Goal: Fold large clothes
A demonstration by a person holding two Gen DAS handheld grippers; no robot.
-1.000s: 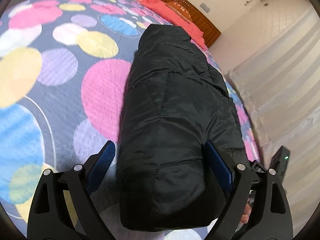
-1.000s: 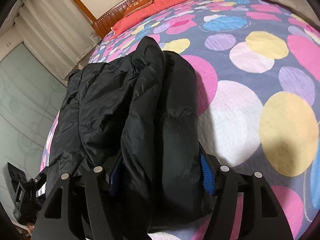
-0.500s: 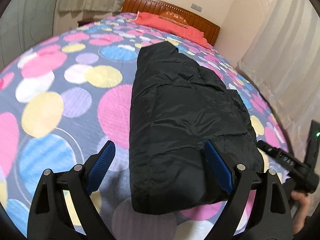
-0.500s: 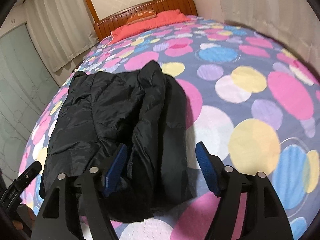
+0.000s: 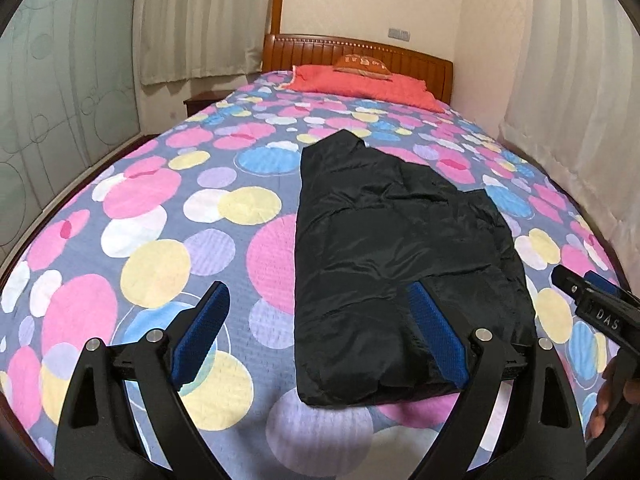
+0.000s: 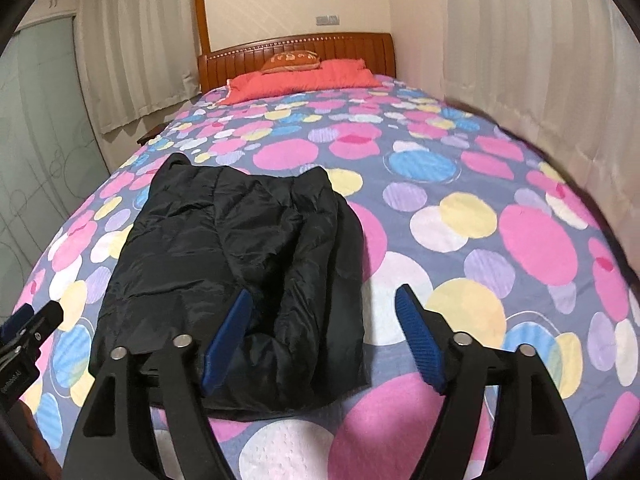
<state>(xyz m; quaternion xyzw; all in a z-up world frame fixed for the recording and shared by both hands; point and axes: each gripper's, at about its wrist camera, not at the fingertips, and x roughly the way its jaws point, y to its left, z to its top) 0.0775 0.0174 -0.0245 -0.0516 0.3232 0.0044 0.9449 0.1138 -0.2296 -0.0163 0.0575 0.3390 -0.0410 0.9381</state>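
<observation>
One black jacket (image 5: pixel 400 248), one bed (image 5: pixel 160 208), two red pillows (image 5: pixel 360 84), two claws (image 5: pixel 316 332).

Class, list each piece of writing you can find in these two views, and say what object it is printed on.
"DAS" – white letters on the black body of the right claw, seen at the right edge of the left wrist view.
Orange cushion at the headboard: pale lettering, too blurred to read.
Left claw body, at the left edge of the right wrist view: small white print, too small to read.

Dotted bed (image 5: pixel 168 216), black jacket (image 5: pixel 392 240), red pillow (image 5: pixel 360 84)
</observation>
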